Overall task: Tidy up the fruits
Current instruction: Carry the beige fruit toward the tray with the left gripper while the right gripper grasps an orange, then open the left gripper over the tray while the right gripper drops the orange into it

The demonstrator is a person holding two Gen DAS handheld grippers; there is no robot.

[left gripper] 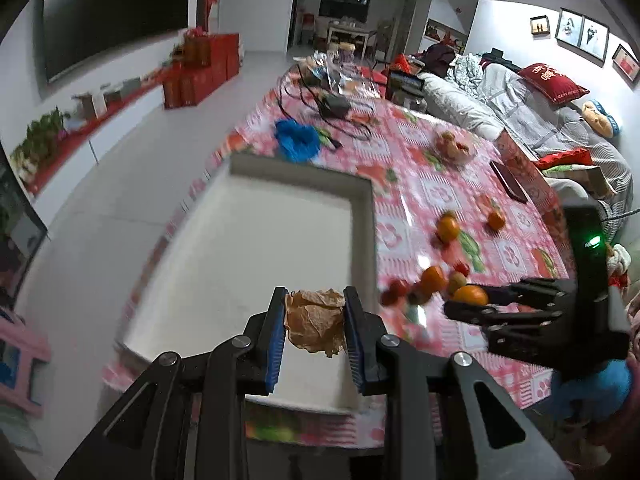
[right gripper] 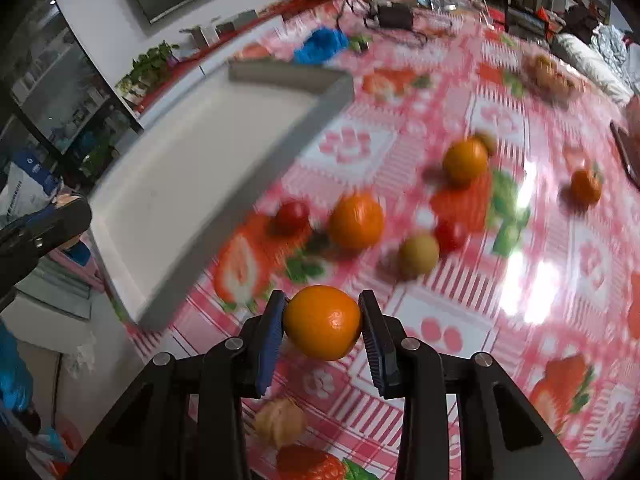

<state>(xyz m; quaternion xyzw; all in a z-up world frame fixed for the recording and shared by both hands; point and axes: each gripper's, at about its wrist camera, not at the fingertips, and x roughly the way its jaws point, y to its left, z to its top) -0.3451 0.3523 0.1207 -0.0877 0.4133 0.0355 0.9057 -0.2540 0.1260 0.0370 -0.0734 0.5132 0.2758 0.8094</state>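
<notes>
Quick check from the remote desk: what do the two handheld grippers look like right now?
Both the left gripper and the right gripper are matte black linkage frames with silver pivot bolts and ribbed blue pads on the jaws. Seen from the left, the right unit has a green light. Blue gloves are worn.

The left hand-held gripper clamps a papery brown husk above the white tray.

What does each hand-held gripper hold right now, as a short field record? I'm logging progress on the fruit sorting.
left hand-held gripper: shut on a papery brown husk fruit, above the white tray
right hand-held gripper: shut on an orange
tray: no fruit seen inside
tablecloth: oranges, small red and greenish fruits loose
</notes>
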